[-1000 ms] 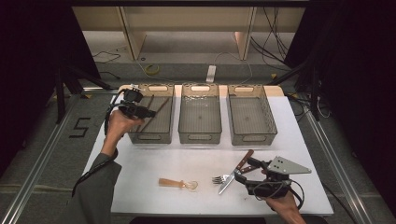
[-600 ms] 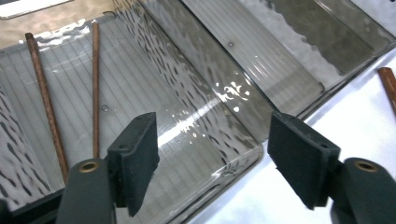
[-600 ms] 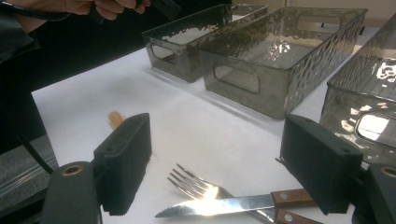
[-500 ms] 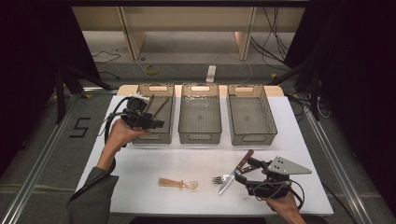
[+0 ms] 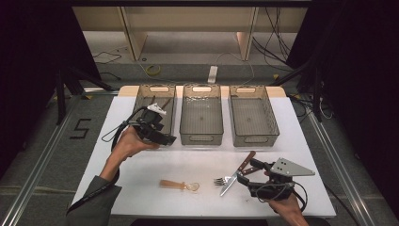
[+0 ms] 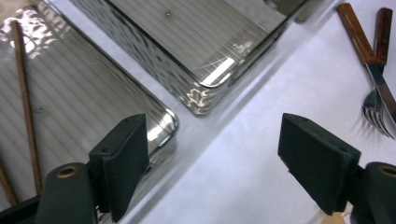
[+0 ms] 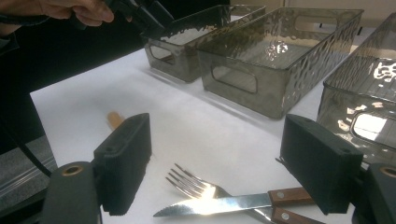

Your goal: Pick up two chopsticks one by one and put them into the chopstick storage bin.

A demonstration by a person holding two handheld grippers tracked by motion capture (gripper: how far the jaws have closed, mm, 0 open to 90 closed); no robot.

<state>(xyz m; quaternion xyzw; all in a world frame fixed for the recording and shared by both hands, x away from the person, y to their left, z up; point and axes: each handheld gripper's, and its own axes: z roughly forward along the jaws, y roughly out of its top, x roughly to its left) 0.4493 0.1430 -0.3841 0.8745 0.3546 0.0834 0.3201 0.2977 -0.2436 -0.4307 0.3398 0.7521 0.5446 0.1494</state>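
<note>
Drawing our left gripper back from the left smoked-plastic bin, its jaws just opening and empty, we are facing the wooden-handled spoon lying crosswise nearer us, while our right gripper, wide open, is hovering over the wooden-handled fork and knife.

Left tongs pulled back from the left bin, jaws just opened (nothing between)

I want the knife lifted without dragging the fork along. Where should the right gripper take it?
Grip the knife by its wooden handle, from above, jaws across its width. It lies flat, crossed over the fork, so the handle's far end looks clearest. The right gripper is open beside it.
</note>
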